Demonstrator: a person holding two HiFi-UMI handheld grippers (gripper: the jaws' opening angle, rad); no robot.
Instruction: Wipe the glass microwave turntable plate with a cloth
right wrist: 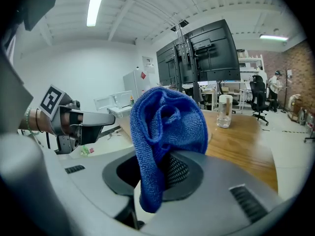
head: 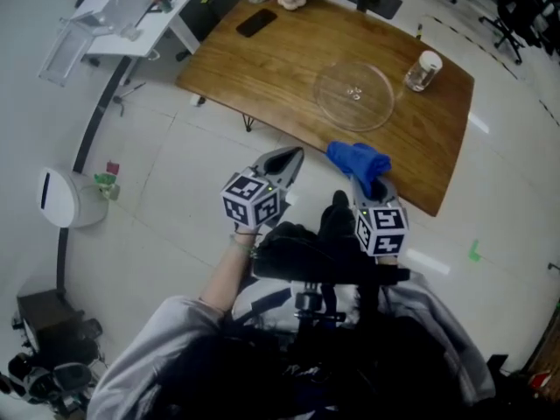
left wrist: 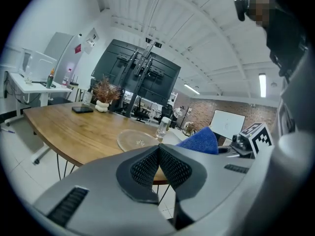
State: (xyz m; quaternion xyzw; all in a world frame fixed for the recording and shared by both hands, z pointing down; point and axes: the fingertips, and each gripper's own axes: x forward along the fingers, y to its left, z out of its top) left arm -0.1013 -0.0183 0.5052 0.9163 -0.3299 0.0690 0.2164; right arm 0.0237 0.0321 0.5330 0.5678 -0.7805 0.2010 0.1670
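The glass plate (head: 354, 94) lies flat on the right half of the wooden table (head: 254, 73), midway between its long edges. A jar (head: 423, 70) stands just beside it toward the far right corner. Nothing rests on the plate, so its whole upper face is open to wiping.

The right gripper (head: 374, 184) is clenched on a blue cloth (head: 357, 158). The jaws pinch it low, so most of the fabric bunches up above and ahead of the tips. Held that way, the loose wad would meet the glass first and the hard jaws would stay off it. The gripper hangs short of the table's near edge, well apart from the plate, so wiping has not begun.

The left gripper (left wrist: 158, 150) is closed with its ribbed pads pressed together on nothing. It sits beside the right one, also off the table. Probably it is kept free to steady the plate's rim, since smooth glass on wood may slide under a push.
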